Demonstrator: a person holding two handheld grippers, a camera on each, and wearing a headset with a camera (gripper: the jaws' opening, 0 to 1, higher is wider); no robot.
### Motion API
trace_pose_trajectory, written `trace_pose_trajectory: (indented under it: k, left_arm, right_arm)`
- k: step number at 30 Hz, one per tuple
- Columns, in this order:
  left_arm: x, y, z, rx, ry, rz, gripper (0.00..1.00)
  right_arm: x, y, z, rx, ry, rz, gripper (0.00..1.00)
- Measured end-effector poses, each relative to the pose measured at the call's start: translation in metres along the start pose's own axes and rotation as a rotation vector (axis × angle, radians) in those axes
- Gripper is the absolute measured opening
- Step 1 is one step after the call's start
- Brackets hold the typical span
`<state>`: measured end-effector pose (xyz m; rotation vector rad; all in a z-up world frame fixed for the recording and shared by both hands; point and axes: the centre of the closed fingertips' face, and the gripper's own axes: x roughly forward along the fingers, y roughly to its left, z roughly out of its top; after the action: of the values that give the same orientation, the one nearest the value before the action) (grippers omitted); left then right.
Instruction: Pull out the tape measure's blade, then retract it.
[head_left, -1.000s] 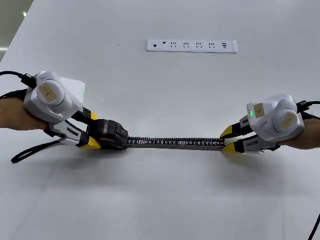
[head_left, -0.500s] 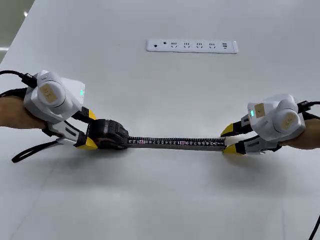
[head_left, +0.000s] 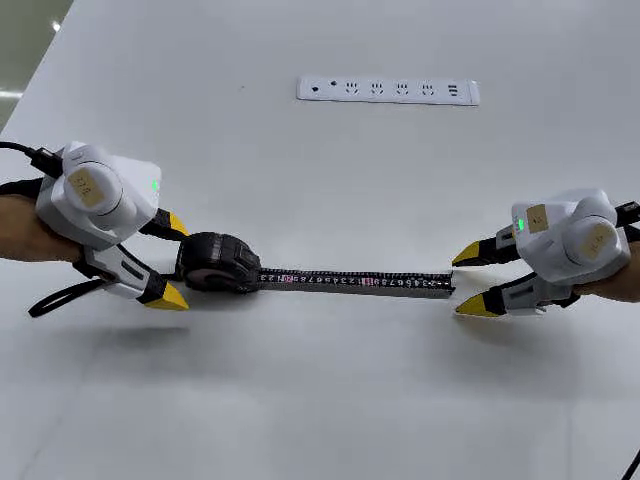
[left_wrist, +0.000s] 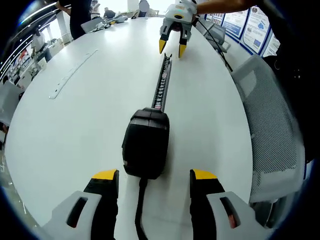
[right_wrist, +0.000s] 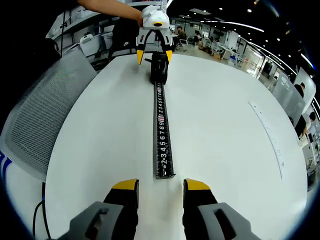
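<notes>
A white surface (head_left: 330, 400) seen from above, with a tape measure lying across it from left to right. Its black case (head_left: 215, 263) rests flat on the surface at the left, and the dark, numbered blade (head_left: 355, 281) runs out from it in a straight line along the surface, pulled out and lying flat. The left gripper (head_left: 175, 260) sits just behind the case with its yellow-tipped jaws spread wide and gripping nothing. In the left gripper view the case lies just ahead of the two tips, in line with the gap between them and clear of both, while a black wrist strap (left_wrist: 140, 210) trails back from the case between the jaws. The right gripper (head_left: 472, 280) faces the blade's free end, its jaws likewise parted and empty. In the right gripper view the blade's end hook stops just short of the tips, centred on the gap and touching neither. A white power strip (head_left: 388, 90) lies well apart towards the far side of the surface. Bare white surface spreads on all sides of the tape measure. The near edge of the surface curves past a grey mesh chair (right_wrist: 45, 115).
</notes>
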<state>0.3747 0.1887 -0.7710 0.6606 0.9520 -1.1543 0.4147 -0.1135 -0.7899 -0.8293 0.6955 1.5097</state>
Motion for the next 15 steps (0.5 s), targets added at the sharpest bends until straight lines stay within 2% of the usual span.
trace_pose_trajectory:
  k: [6,15]
  left_arm:
    - [-0.005,-0.007,-0.004,-0.058,-0.035,0.025,0.62]
    - [-0.011,-0.017,0.0,-0.138,-0.105,0.054,0.72]
  right_arm:
    - [-0.007,0.003,-0.001,0.034,-0.008,-0.024,0.4]
    - [-0.015,0.01,0.003,0.096,-0.045,-0.067,0.5]
